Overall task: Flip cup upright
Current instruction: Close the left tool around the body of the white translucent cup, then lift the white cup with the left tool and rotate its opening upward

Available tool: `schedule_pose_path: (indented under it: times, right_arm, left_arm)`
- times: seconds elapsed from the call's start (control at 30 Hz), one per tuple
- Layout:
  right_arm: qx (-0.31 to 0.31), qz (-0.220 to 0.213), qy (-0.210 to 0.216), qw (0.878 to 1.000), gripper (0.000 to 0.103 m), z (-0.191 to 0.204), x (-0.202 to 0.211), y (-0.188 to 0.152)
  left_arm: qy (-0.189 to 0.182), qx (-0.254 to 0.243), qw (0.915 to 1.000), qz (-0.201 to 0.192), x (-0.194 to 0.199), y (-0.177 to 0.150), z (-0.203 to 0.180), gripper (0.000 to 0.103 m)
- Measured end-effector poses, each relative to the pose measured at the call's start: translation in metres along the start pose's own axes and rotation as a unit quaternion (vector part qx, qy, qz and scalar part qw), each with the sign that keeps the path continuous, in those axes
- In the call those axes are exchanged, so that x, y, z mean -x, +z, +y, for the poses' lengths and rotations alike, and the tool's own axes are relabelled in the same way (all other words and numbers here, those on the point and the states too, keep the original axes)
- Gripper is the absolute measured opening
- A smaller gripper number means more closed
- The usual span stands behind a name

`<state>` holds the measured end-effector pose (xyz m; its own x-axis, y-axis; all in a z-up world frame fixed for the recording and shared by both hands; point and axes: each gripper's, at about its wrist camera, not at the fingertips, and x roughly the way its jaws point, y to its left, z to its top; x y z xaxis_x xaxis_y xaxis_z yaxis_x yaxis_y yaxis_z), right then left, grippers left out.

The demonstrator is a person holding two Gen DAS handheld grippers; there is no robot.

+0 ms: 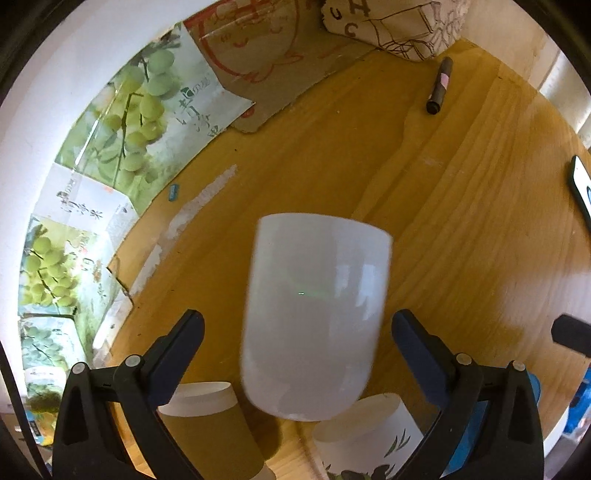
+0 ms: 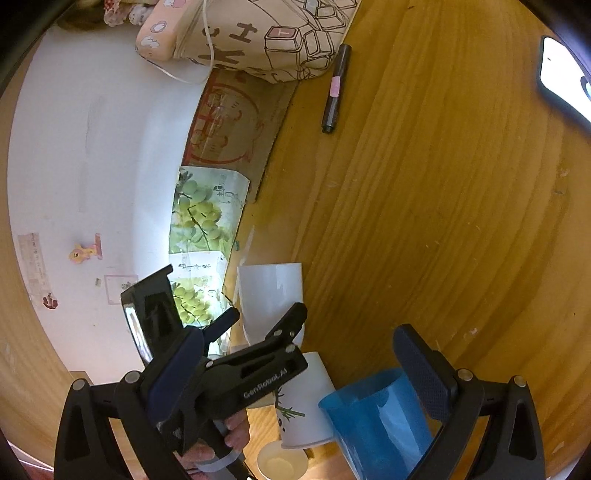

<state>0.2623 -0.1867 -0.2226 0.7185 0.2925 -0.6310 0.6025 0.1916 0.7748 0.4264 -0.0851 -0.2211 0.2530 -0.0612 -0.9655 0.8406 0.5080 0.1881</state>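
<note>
Smooth shiny white cup (image 1: pixel 314 317) right in the middle of the left wrist view, blurry, with its flat end toward 12 o'clock and its round end toward 6 o'clock. Too blurry to tell which end is the mouth. Left claw (image 1: pixel 297 321) spread wide apart, one finger at the cup's 9 o'clock and one at its 3 o'clock, a strip of brown wooden table (image 1: pixel 443 221) showing in each gap, so no touching there.

Down at 7 o'clock, a brown paper cup with a white rim (image 1: pixel 207 413), partly behind the left finger. Down at 5 o'clock, a white paper cup with green leaves printed on it (image 1: pixel 369 439). Both just beside the white cup's round end.

Up at 1 o'clock, a black marker pen with a pink label (image 1: pixel 439 85) flat on the table. At 3 o'clock, the corner of a black phone with a lit screen (image 1: pixel 581 188). From 8 to 11 o'clock, flat cardboard boxes with green grape pictures (image 1: pixel 147 110) leaning on the white wall. At 12 o'clock, a cream cloth bag with line drawings (image 1: pixel 399 26).

Right claw (image 2: pixel 301 343) also spread wide apart, holding nothing. See-through blue plastic cup (image 2: pixel 376 417) at 5 o'clock in the right wrist view, close by the claw's right finger; cannot tell if touching. At 6 o'clock, a small tan cup (image 2: pixel 282 461) with its mouth toward the camera, pale inside.
</note>
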Motion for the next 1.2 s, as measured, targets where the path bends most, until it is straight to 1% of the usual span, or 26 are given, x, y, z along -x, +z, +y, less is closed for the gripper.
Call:
schedule_pose_path:
  times: [0.07,0.13,0.17,0.23,0.3,0.33,0.37,0.5,0.57,0.7,0.83,0.93,1.1,1.2]
  right_arm:
    - [0.000,0.000,-0.001,1.000,0.103,0.000,0.000,-0.001]
    - [0.000,0.001,-0.002,1.000,0.103,0.000,0.001,-0.002]
    - [0.000,0.001,-0.002,1.000,0.103,0.000,0.001,-0.003]
    - [0.001,0.002,-0.002,1.000,0.103,0.001,0.002,-0.004]
    - [0.003,0.003,-0.003,1.000,0.103,0.003,0.003,-0.006]
    - [0.004,0.003,-0.003,1.000,0.103,0.004,0.004,-0.006]
    - [0.006,0.003,-0.004,1.000,0.103,0.005,0.005,-0.007]
    - [0.014,0.005,-0.006,1.000,0.103,0.010,0.008,-0.009]
    - [0.018,0.005,-0.007,1.000,0.103,0.012,0.010,-0.010]
    - [0.030,0.007,-0.009,0.999,0.103,0.014,0.013,-0.012]
    - [0.045,0.010,-0.010,0.999,0.103,0.018,0.016,-0.013]
    - [0.059,0.015,-0.010,0.998,0.103,0.022,0.020,-0.015]
    - [0.082,0.025,-0.008,0.996,0.103,0.033,0.028,-0.021]
    - [0.102,0.038,-0.010,0.994,0.103,0.040,0.033,-0.025]
  left_arm:
    - [-0.007,0.004,1.0000,0.001,-0.005,0.003,0.001,0.096]
    - [-0.009,0.009,0.9999,0.006,-0.009,0.004,0.003,0.088]
    - [-0.012,0.012,0.9998,0.009,-0.011,0.005,0.005,0.087]
    - [-0.016,0.016,0.9997,0.009,-0.014,0.007,0.009,0.078]
    - [-0.021,0.021,0.9995,0.009,-0.017,0.007,0.011,0.077]
    - [-0.024,0.023,0.9994,0.008,-0.019,0.007,0.014,0.073]
    - [-0.028,0.025,0.9993,0.008,-0.019,0.008,0.015,0.072]
    - [-0.030,0.028,0.9991,0.009,-0.018,0.008,0.015,0.072]
    - [-0.029,0.027,0.9992,0.002,-0.013,0.008,0.013,0.072]
    - [-0.022,0.029,0.9993,-0.008,0.006,0.007,0.007,0.072]
    - [-0.019,0.031,0.9991,-0.024,0.024,0.003,0.008,0.072]
    - [-0.027,0.044,0.9981,-0.034,0.039,-0.003,0.012,0.072]
    - [-0.026,0.075,0.9957,-0.048,0.066,-0.016,0.011,0.072]
    - [-0.024,0.091,0.9942,-0.051,0.077,-0.031,0.012,0.072]
